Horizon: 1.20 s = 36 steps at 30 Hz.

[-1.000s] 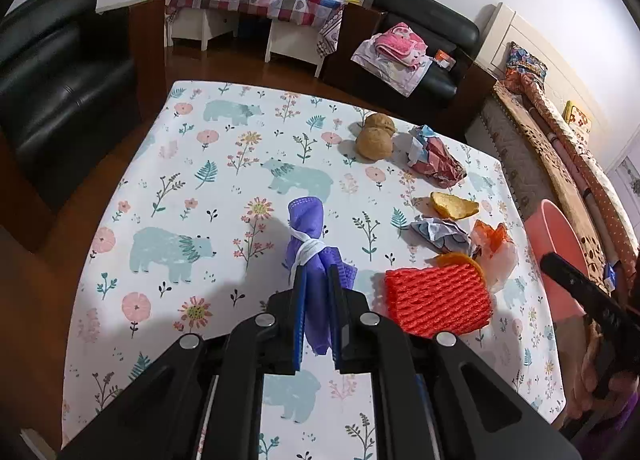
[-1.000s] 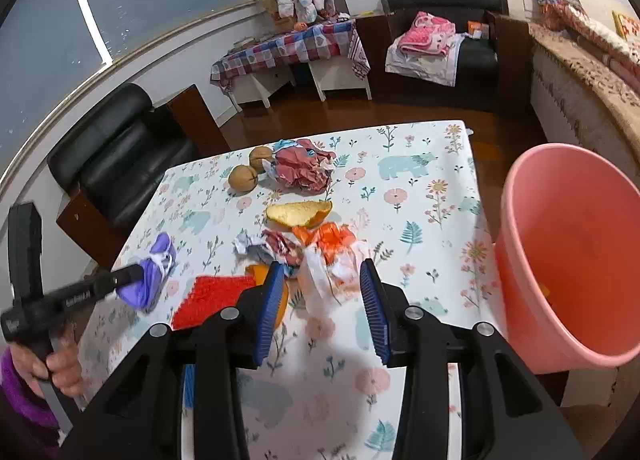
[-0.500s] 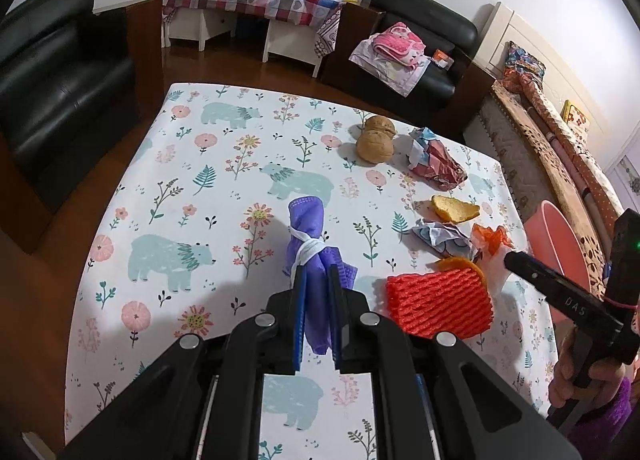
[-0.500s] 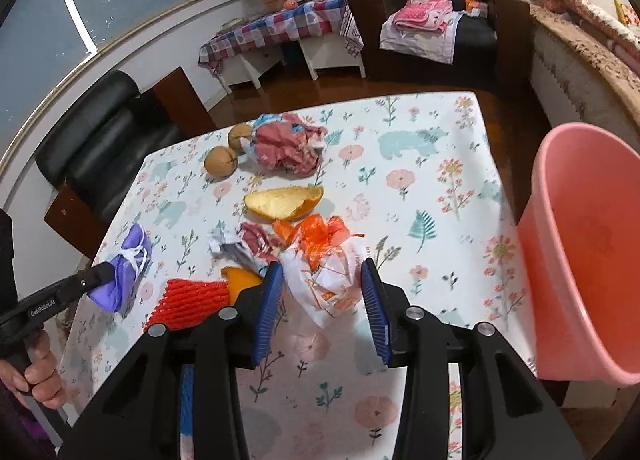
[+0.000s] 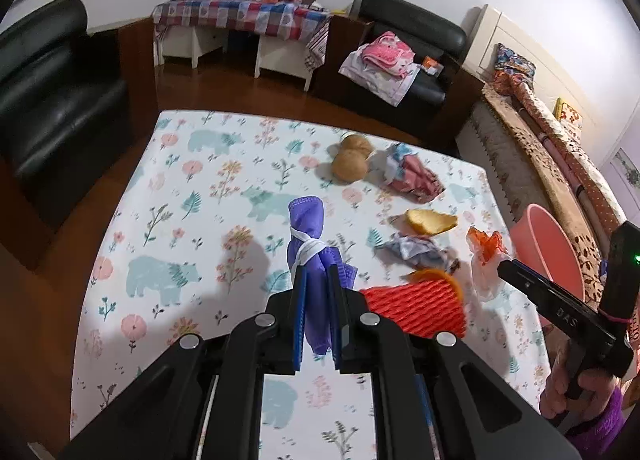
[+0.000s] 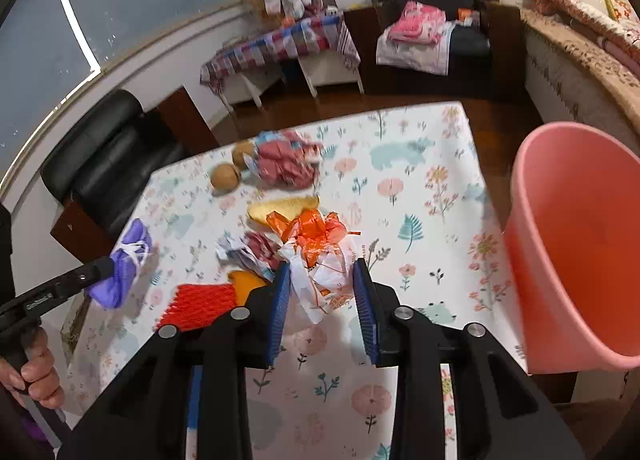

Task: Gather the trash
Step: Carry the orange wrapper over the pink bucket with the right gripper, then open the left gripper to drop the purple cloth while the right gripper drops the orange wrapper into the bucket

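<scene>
Two grippers: left gripper (image 5: 316,288) clamped on purple mask (image 5: 310,244), right gripper (image 6: 322,288) closing around plastic bag (image 6: 320,260) (white-orange)

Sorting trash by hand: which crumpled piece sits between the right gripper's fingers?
The white-and-orange plastic bag; the closing right gripper straddles it, unlike the red wrapper.

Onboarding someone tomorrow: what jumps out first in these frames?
The purple rolled mask clamped in the left gripper above the flowered tablecloth. Then the right gripper, jaws closing around a white-and-orange plastic bag amid the litter, with the big pink bucket at the table's right edge.
</scene>
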Tool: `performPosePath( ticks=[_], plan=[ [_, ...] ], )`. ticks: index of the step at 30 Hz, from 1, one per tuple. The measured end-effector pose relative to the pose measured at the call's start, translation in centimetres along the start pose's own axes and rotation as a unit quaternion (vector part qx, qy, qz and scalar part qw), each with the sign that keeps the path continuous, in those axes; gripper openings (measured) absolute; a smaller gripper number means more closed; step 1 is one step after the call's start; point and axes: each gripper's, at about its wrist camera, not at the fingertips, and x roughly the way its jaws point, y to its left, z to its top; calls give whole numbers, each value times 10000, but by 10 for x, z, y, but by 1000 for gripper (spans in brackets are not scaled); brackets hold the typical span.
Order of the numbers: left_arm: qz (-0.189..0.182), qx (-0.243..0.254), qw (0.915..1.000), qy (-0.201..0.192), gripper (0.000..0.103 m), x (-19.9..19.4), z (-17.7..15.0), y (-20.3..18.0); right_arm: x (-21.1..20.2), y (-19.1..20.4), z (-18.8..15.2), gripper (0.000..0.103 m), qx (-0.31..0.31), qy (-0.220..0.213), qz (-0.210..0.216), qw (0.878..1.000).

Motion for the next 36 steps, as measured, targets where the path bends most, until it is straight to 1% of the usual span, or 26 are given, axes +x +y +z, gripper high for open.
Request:
performPosePath(
  ticks=[4, 9, 15, 21, 25, 27, 30, 32, 36],
  plan=[
    [-120, 104, 9998, -145, 9, -5, 7, -18, -23, 0, 3, 32, 77, -295, 24, 9995],
    [-306, 318, 9986, -303, 9, -11, 16, -49, -47, -4, 7, 32, 104, -630, -96, 9979],
    [-591, 597, 9955, -435, 9, -15, 22, -90, -70, -15, 8, 32, 178, -914, -412, 9948],
    [-958, 933, 9893, -580, 9, -14, 31, -142, -94, -44, 11, 33, 456, -1192, -829, 9883],
    [-1255, 1162, 9829, -690, 9, -12, 37, -181, -109, -68, 14, 33, 675, -1339, -1145, 9820],
    [-1336, 1249, 9804, -734, 9, -9, 37, -197, -117, -79, 14, 33, 783, -1415, -1270, 9786],
    [-1470, 1375, 9773, -666, 9, 1, 36, -227, -127, -95, 15, 33, 905, -1495, -1478, 9734],
    [-1475, 1483, 9759, -625, 9, 10, 34, -248, -131, -106, 15, 33, 996, -1521, -1613, 9700],
    [-1514, 1591, 9742, -511, 9, 26, 28, -277, -135, -125, 12, 33, 1161, -1496, -1756, 9661]
  ],
)
